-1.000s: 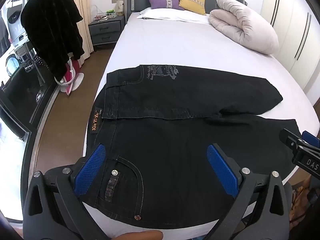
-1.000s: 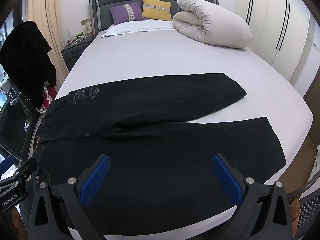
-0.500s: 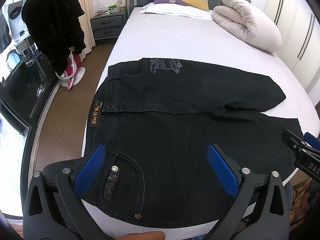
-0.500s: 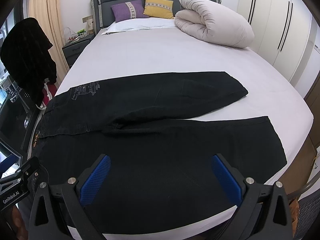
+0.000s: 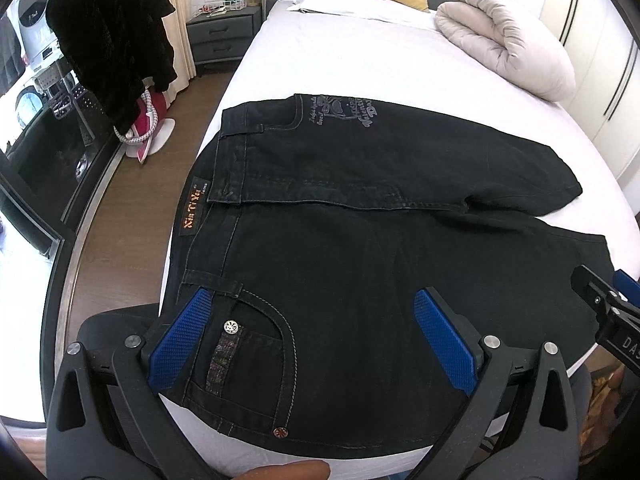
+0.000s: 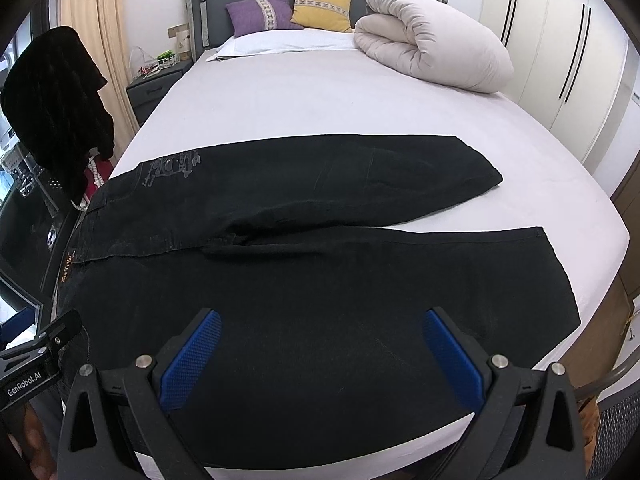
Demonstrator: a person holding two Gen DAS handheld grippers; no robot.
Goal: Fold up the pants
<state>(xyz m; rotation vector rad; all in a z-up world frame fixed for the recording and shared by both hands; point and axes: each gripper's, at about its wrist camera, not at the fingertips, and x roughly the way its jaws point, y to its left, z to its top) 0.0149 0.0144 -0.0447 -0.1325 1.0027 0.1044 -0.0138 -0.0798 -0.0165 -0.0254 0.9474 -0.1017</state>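
Flat on the near end of the bed point(image 6: 360, 92) lie the black pants point(image 5: 360, 264), waistband toward nine o'clock and both legs running off toward three o'clock. The legs sit side by side — the far one angles a little away, so a wedge of white sheet shows between the hems at about three o'clock. The left gripper point(image 5: 316, 336) hangs above the hip pocket point(image 5: 256, 344) with its blue pads spread wide and nothing between them. The right gripper point(image 6: 320, 360) hovers over the near leg, its jaws just as wide apart — also holding nothing. A rolled duvet point(image 6: 432, 36) rests at about one o'clock on the bed, with a purple pillow point(image 6: 262, 12) and a yellow pillow point(image 6: 322, 6) against the headboard at twelve o'clock.
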